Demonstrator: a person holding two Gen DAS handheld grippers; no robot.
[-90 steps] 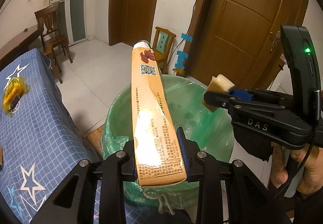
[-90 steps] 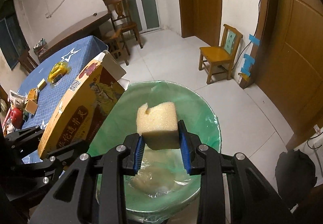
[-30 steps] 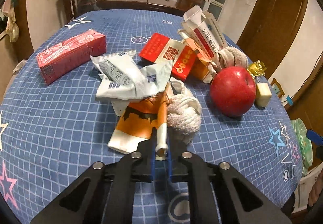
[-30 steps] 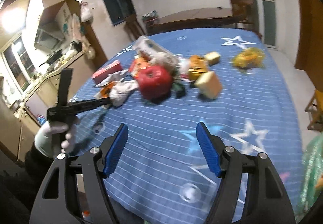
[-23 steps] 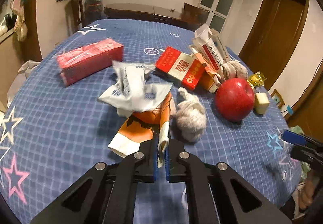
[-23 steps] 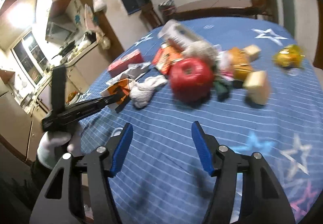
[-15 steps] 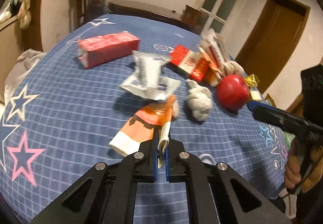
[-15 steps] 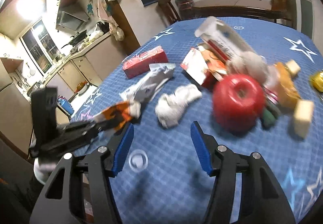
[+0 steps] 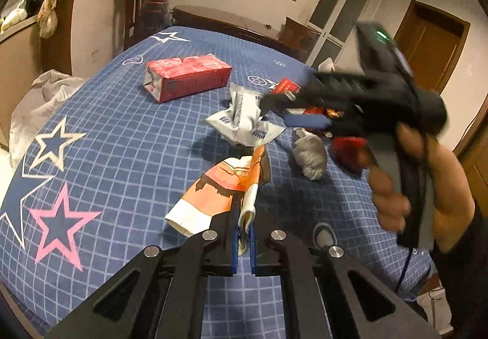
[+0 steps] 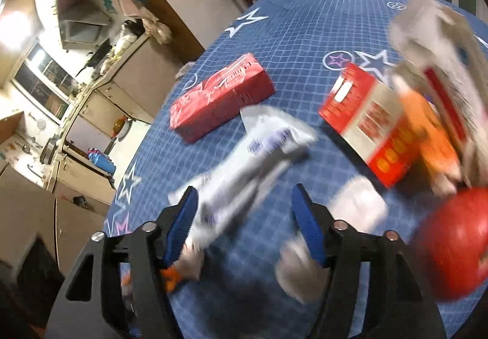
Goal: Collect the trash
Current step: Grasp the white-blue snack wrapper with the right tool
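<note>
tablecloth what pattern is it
Blue tablecloth with a white grid and scattered white and pink stars; the left wrist view shows it best.

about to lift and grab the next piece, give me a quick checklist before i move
1. Left hand-held gripper shut on orange wrapper: ok.
2. Right hand-held gripper open: ok.
3. White wrapper between the right fingers: ok, though blurred.
4. Right fingers touching that wrapper: cannot tell.
5. Orange wrapper off the tablecloth: cannot tell.
6. Apple outside the right gripper's gap: ok.
</note>
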